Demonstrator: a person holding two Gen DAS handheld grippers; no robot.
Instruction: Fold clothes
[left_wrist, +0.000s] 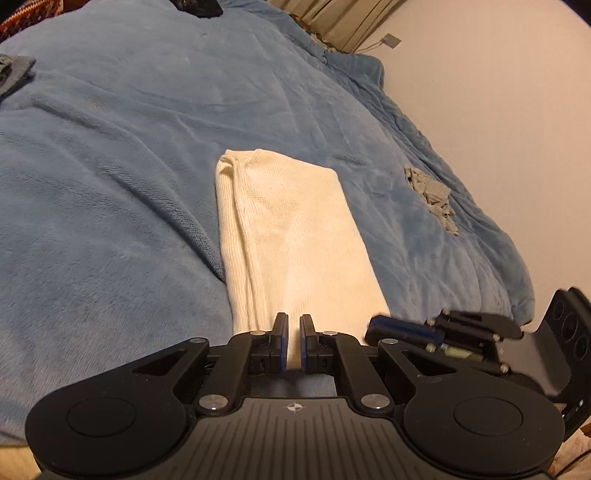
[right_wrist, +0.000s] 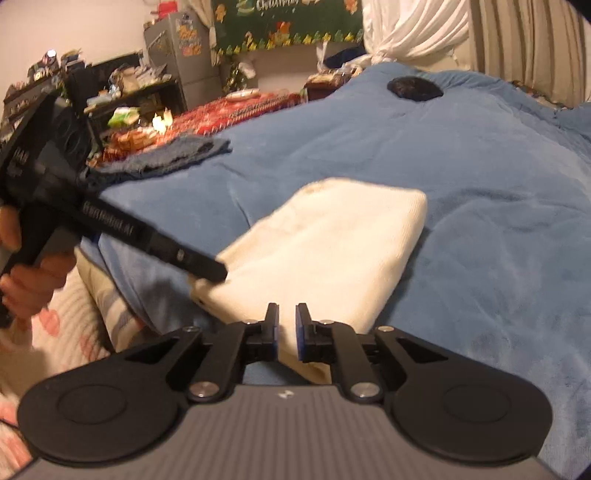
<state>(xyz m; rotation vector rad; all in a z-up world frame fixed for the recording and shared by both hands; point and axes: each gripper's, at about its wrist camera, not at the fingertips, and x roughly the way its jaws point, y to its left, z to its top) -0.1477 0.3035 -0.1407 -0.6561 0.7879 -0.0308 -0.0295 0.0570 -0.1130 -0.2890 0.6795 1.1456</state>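
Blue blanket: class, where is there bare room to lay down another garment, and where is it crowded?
The widest bare stretch of the blue blanket lies left of the folded cream garment, bordered by the dark blue cloth at the far left edge. A narrower strip lies between the cream garment and the crumpled grey cloth. The near edge is crowded by both grippers.

The blue blanket (left_wrist: 129, 166) lies bare from nine to twelve o'clock of the folded cream garment (left_wrist: 291, 236), giving open passage. At two o'clock a crumpled grey cloth (left_wrist: 432, 195) sits near the bed's edge. A dark folded cloth (right_wrist: 166, 157) and a black object (right_wrist: 413, 88) lie well beyond.
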